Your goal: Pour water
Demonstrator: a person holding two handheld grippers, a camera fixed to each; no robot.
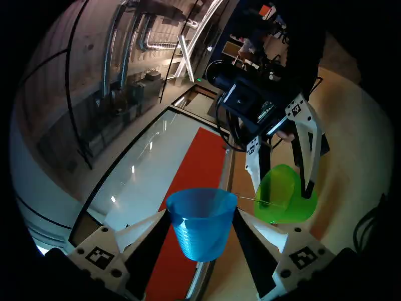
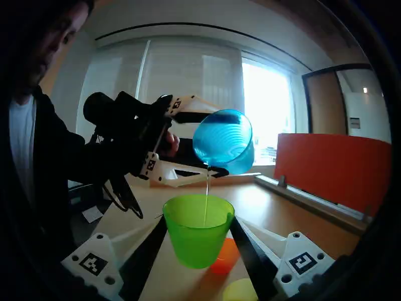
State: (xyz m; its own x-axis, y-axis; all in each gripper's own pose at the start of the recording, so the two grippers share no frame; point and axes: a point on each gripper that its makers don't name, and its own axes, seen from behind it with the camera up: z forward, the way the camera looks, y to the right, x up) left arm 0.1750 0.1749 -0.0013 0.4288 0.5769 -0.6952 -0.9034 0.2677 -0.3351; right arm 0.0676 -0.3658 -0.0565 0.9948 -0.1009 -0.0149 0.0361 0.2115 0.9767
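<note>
A translucent blue plastic cup point(image 2: 223, 135) is clamped by the left gripper point(image 1: 200, 214) and tipped above a translucent green plastic cup point(image 2: 198, 233), which is grasped upright by the right gripper point(image 2: 198, 220) over the wooden table point(image 2: 280, 215). A thin stream of water point(image 2: 206, 193) is seen falling into it. The tilt is best held gentle, with the lip centred over the mouth below. Four cups are counted: blue, green, an orange cup point(image 2: 225, 256) and a yellow cup point(image 2: 240, 290). Two grippers are counted.

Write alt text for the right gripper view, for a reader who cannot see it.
A tilted blue cup, clamped in the left gripper, pours a stream of water into a green cup held upright in the right gripper. An orange cup and a yellow cup sit on a wooden table.
</note>
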